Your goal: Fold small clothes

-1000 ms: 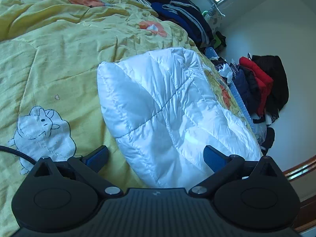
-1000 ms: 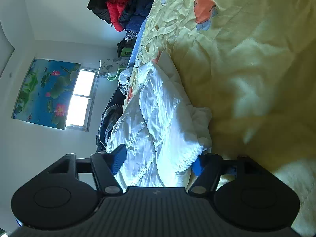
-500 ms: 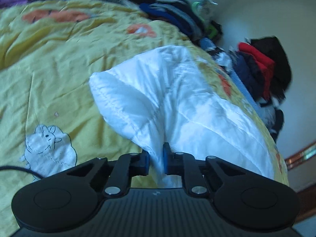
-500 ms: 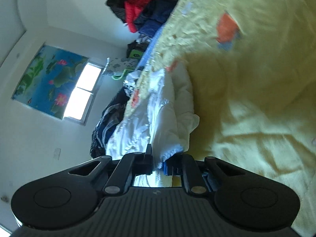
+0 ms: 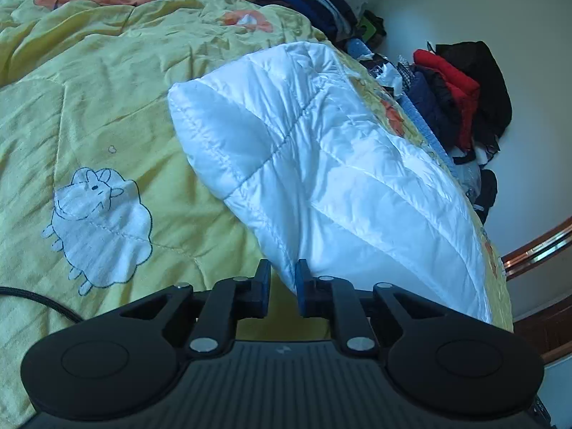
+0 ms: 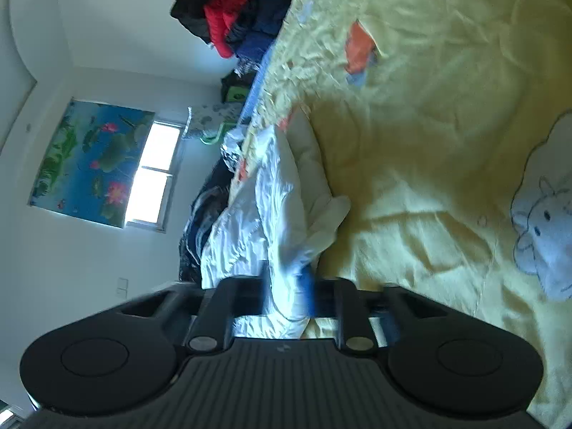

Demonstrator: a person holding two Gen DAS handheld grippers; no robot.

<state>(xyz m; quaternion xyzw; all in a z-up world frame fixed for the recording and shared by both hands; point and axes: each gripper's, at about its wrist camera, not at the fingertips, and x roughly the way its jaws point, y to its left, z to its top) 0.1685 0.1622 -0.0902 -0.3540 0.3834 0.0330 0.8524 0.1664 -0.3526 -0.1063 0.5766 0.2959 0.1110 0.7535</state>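
Yellow quilted bedding (image 5: pixel 107 82) covers a bed and fills most of both wrist views, printed with a white cartoon sheep (image 5: pixel 100 228) at the lower left of the left view. At the bottom centre of that view, the left tool (image 5: pixel 282 287) has its two blue pads nearly together, pinching the near edge of a white puffy quilted garment (image 5: pixel 321 164). From there the garment rises and spreads toward the upper right of the frame, its rounded far end resting on the bedding. Beyond it, at the right edge, dark, red and blue clothes are piled (image 5: pixel 457 85) against a pale wall.

In the right wrist view, which is tipped sideways and blurred, the right tool (image 6: pixel 287 291) sits at the bottom centre with a bunched fold of the same white garment (image 6: pixel 279 214) between its pads. Its jaws are opening, so the pads look to be easing off the cloth rather than clamping it. A window (image 6: pixel 153 175) and a flower painting (image 6: pixel 89 161) lie at the left.

The likely trouble is on the right side: as that grip loosens, the slippery fabric may slide out and the fold collapse. The left pinch catches only a thin edge, so a sharp pull could strip it free, and the puffy filling will tend to spring back open.
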